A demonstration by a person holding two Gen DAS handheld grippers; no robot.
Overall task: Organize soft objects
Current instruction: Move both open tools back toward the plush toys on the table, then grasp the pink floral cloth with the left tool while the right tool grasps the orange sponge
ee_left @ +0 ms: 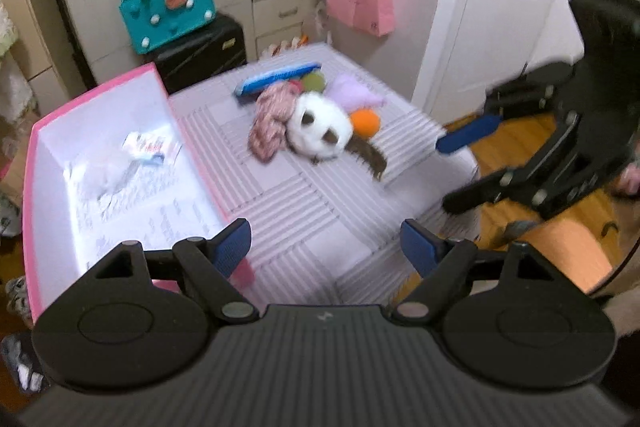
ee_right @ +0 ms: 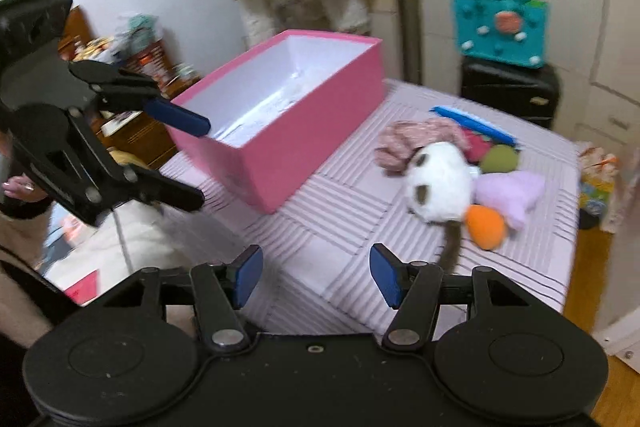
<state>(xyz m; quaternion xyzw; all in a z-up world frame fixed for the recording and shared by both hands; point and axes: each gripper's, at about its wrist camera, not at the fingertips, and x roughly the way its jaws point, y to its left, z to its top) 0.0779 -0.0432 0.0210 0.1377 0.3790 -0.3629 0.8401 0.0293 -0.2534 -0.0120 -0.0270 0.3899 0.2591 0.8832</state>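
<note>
Risk comes first from the heap itself: the soft things lie tangled on the table (ee_right: 320, 227), so a bite at one could drag its neighbour along or knock the orange ball (ee_right: 485, 227) rolling off the near edge. The white plush toy (ee_right: 440, 187) sits in the middle of the pile, touching the pink patterned cloth (ee_right: 416, 137), the lilac plush (ee_right: 514, 193) and the green ball (ee_right: 500, 158), with a blue flat pouch (ee_right: 472, 123) behind them. Its dark tail trails toward the table edge and could snag. Both views are smeared, so a hurried closing might also land on cloth folds instead of a body.

The pink box (ee_right: 312, 147) stands open on the table's left part, well apart from the pile, with only some paper and a small packet inside; I judge it the place meant for the toys.

The left claw (ee_left: 326, 247) hangs wide open over bare table beside the box, holding nothing and touching nothing. The right claw (ee_right: 316, 275) stands partly open, also empty, short of the pile, the tail just beyond its right finger.
</note>
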